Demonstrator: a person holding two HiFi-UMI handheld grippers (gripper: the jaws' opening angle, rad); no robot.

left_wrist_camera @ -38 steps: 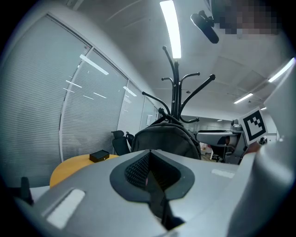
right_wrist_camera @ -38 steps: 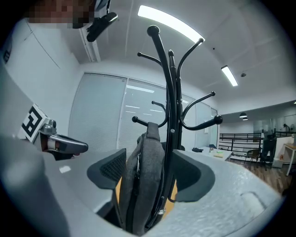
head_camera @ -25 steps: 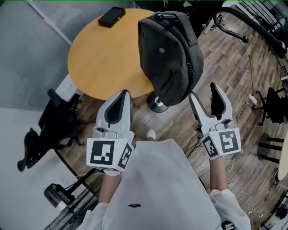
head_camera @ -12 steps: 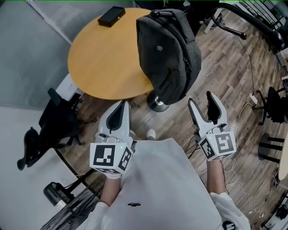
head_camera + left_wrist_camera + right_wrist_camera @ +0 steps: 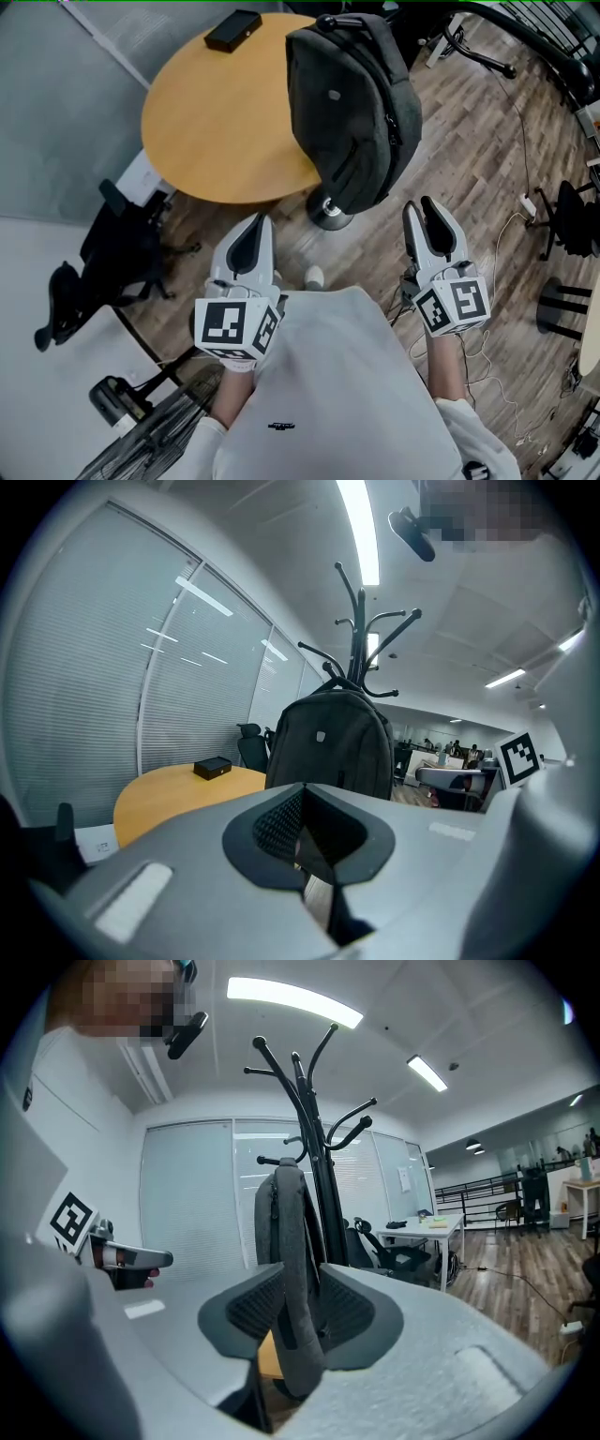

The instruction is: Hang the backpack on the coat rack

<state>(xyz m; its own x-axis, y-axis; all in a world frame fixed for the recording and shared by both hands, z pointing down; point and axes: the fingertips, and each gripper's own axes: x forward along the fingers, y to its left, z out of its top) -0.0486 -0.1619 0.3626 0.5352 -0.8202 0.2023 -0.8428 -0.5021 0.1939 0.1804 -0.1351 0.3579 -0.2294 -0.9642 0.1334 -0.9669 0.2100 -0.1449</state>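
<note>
A dark grey backpack (image 5: 352, 103) hangs upright from the black coat rack (image 5: 356, 611), whose round base (image 5: 328, 214) stands on the wood floor by the table. The left gripper view shows the backpack (image 5: 328, 742) face-on; the right gripper view shows the backpack (image 5: 286, 1241) edge-on against the coat rack (image 5: 309, 1110). My left gripper (image 5: 251, 232) is below the table edge, shut and empty, as the left gripper (image 5: 314, 855) also looks in its own view. My right gripper (image 5: 429, 214) is below and right of the bag, apart from it. The right gripper's (image 5: 291, 1335) jaws are closing with nothing between them.
A round wooden table (image 5: 216, 122) carries a small black box (image 5: 232, 33). A black office chair (image 5: 103, 253) stands at the left. Another chair (image 5: 572, 216) and a stool (image 5: 562, 309) stand at the right. Cables (image 5: 511, 244) trail over the floor.
Both grippers have sunk and drawn back toward my body. The right gripper's jaws have narrowed from wide open. The backpack hangs as before.
</note>
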